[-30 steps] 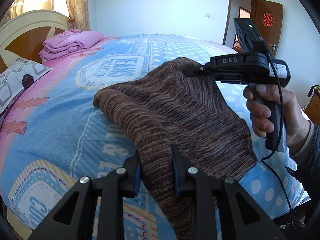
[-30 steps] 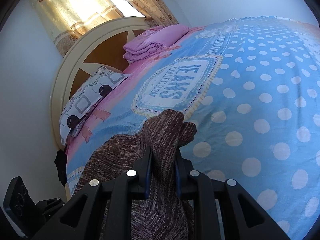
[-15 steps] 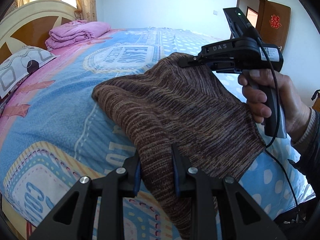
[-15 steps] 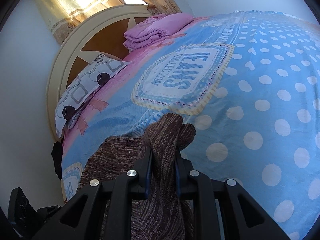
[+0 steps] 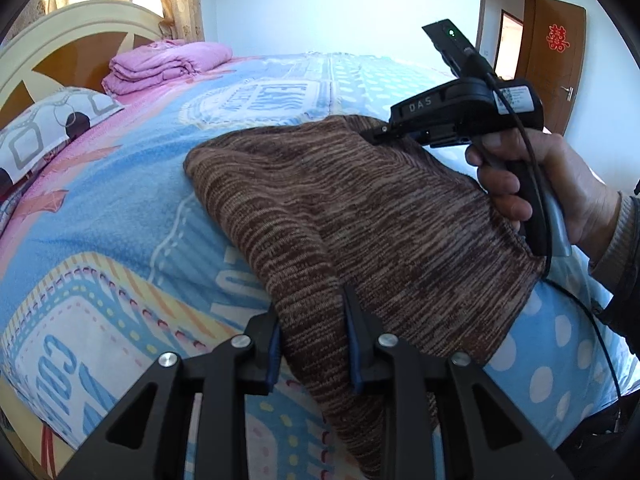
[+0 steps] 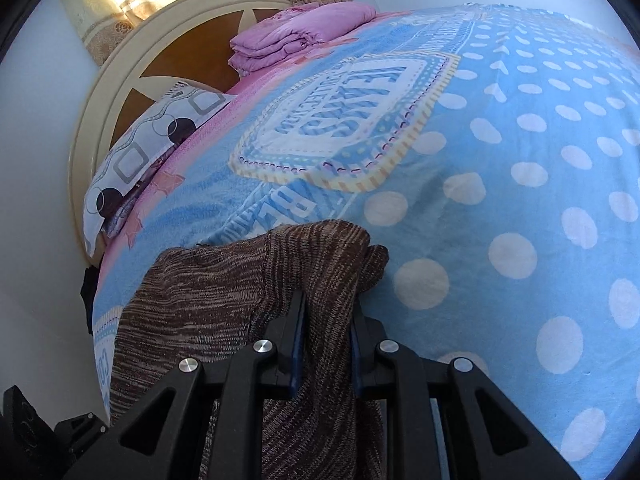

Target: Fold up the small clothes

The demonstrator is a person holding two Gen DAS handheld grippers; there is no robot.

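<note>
A brown striped knit garment (image 5: 360, 216) is spread over the blue printed bedspread (image 5: 120, 208). My left gripper (image 5: 314, 340) is shut on its near edge, with the knit bunched between the blue pads. In the same view a person's hand holds my right gripper (image 5: 380, 132), which pinches the garment's far corner. From the right wrist view, the right gripper (image 6: 326, 332) is shut on a fold of the knit garment (image 6: 224, 292), whose corner pokes out ahead of the fingers over the bedspread (image 6: 500, 168).
A folded pink blanket (image 5: 168, 64) and a patterned pillow (image 5: 48, 124) lie by the cream-and-wood headboard (image 6: 132, 80). A brown door (image 5: 556, 64) stands at the right. The bed's near edge (image 5: 32, 412) is at the lower left.
Both grippers have sunk toward the bed with the garment still held, and the knit lies lower and flatter on the bedspread. The right gripper has shifted a little forward.
</note>
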